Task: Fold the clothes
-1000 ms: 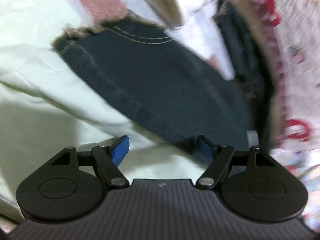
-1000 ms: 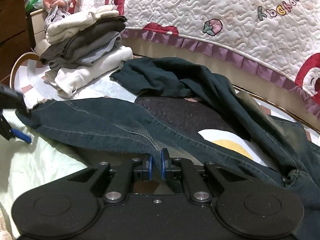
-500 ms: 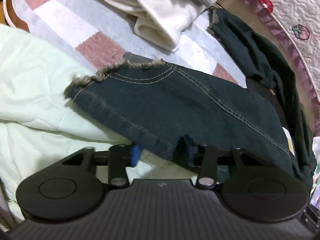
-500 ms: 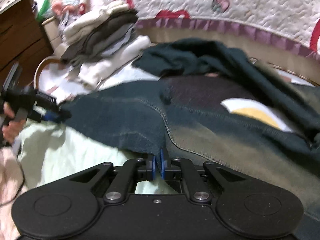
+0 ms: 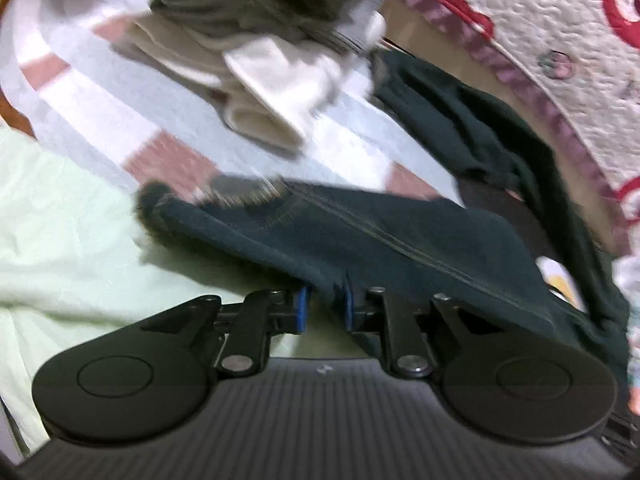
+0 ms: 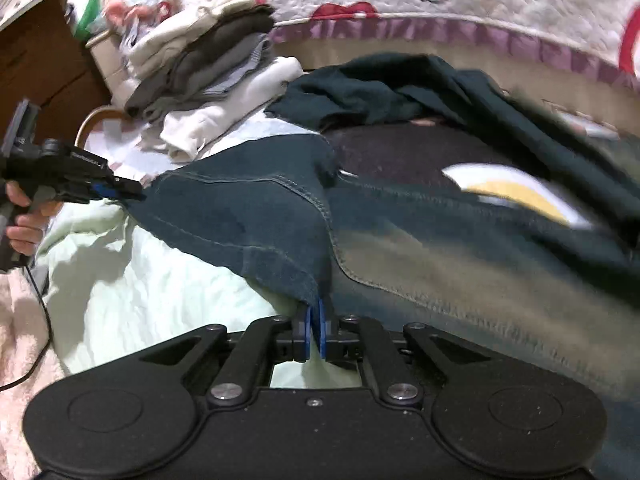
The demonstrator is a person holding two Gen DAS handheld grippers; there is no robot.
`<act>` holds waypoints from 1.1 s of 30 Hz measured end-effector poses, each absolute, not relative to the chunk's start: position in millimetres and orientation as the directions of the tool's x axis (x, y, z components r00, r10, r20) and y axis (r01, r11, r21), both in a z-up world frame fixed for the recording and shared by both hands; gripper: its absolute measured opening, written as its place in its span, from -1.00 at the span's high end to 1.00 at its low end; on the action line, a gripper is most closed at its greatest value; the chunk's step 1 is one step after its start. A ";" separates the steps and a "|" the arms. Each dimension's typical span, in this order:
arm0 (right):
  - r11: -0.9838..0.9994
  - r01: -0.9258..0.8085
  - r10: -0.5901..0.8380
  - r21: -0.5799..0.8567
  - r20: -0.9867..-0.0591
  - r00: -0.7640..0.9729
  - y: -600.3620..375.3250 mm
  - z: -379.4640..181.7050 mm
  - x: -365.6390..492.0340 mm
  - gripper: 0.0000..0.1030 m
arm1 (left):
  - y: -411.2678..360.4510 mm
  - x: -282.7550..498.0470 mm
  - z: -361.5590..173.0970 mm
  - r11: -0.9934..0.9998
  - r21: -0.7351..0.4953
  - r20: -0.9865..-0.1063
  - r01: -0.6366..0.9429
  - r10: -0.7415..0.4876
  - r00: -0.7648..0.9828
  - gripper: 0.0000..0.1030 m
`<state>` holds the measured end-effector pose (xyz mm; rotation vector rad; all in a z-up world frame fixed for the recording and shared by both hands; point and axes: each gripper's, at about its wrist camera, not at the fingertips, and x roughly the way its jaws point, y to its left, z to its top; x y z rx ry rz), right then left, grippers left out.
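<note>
The right tool (image 6: 315, 326) has its two blue pads pressed together on a fold of the dark denim jeans (image 6: 248, 216), pinching the cloth at the lower edge of a folded-over leg panel. From this tool the denim spreads up and away to the left, where its far corner ends at the left tool (image 6: 120, 192), gripped by a person's hand (image 6: 24, 216) with a cable hanging below it.

In its own view the left tool (image 5: 325, 307) has its pads drawn close with the hem edge of the jeans (image 5: 360, 240) squeezed between them; the cloth fills the narrow gap, so it is clamped on the denim. The frayed hem runs out to the left just ahead of this tool, and a stitched seam crosses the panel toward the right.

Under and beside both tools lies a pale green quilt (image 6: 140, 288), which the lifted denim partly covers. Beyond the jeans, a dark green garment (image 6: 380, 88) lies crumpled, touching the denim's far side, with a yellow and white print (image 6: 516, 192) showing between them. Farther off to the left of the right tool stands a pile of folded clothes (image 6: 208, 76), white, grey and dark layers stacked. Behind everything hangs a white quilted cover with red motifs and a purple frill (image 6: 440, 36).
</note>
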<state>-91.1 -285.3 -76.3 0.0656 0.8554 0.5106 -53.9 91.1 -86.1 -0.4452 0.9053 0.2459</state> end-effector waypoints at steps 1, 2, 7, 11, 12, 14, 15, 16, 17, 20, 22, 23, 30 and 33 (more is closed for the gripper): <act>0.884 -0.396 0.444 0.247 -0.708 0.550 -285.8 -79.7 -92.7 0.91 | 88.5 -49.8 -87.5 0.896 -0.230 -0.796 -0.380 0.051 0.603 0.65; 0.890 -0.395 0.429 0.227 -0.709 0.560 -284.4 -80.7 -94.6 0.92 | 86.4 -45.9 -89.2 0.907 -0.212 -0.794 -0.364 0.057 0.605 0.52; 0.915 -0.391 0.345 0.101 -0.699 0.626 -274.9 -80.2 -107.7 0.73 | 99.2 -34.4 -110.5 0.847 -0.293 -0.814 -0.444 0.023 0.581 -0.20; 0.931 -0.269 0.364 0.246 -0.665 0.652 -312.9 -80.5 -124.9 0.63 | 90.2 -25.7 -114.3 0.890 -0.184 -0.826 -0.417 0.090 0.556 0.86; 0.926 -0.220 0.372 0.306 -0.653 0.659 -328.0 -81.3 -129.6 0.61 | 85.6 -24.7 -109.6 0.907 -0.143 -0.815 -0.396 0.119 0.567 0.89; 0.899 -0.121 0.385 0.420 -0.629 0.675 -358.4 -83.1 -139.2 0.60 | 82.7 -33.6 -85.5 0.908 -0.146 -0.756 -0.394 0.154 0.637 0.91; 0.877 -0.071 0.390 0.475 -0.617 0.684 -373.6 -83.9 -144.0 0.41 | 82.6 -39.8 -71.1 0.903 -0.158 -0.718 -0.399 0.173 0.674 0.91; 0.849 -0.022 0.393 0.527 -0.605 0.692 -388.7 -84.8 -148.7 0.32 | 82.4 -46.0 -56.6 0.899 -0.170 -0.678 -0.404 0.191 0.710 0.91; 0.816 0.027 0.396 0.577 -0.593 0.702 -403.9 -85.7 -153.5 0.24 | 82.5 -53.7 -41.5 0.894 -0.182 -0.636 -0.410 0.211 0.742 0.91; 0.682 0.226 0.307 0.696 -0.553 0.775 -467.5 -91.7 -177.3 0.18 | 86.9 -76.5 -19.6 0.881 -0.203 -0.575 -0.428 0.246 0.780 0.92; 0.639 0.343 0.190 0.689 -0.573 0.798 -502.8 -90.2 -193.3 0.13 | 90.6 -87.1 -14.2 0.872 -0.209 -0.562 -0.442 0.263 0.784 0.92; 0.627 0.390 0.143 0.674 -0.592 0.793 -516.4 -89.9 -198.3 0.13 | 93.2 -85.7 -21.3 0.866 -0.202 -0.586 -0.457 0.267 0.765 0.93; 0.545 0.634 0.033 0.549 -0.769 0.638 -576.9 -122.2 -199.3 0.13 | 102.5 -75.3 -51.3 0.846 -0.148 -0.672 -0.512 0.294 0.680 0.94; 0.511 0.594 0.127 0.621 -0.738 0.662 -578.5 -139.5 -196.6 0.06 | 95.6 -75.5 -54.5 0.856 -0.103 -0.675 -0.506 0.313 0.668 0.94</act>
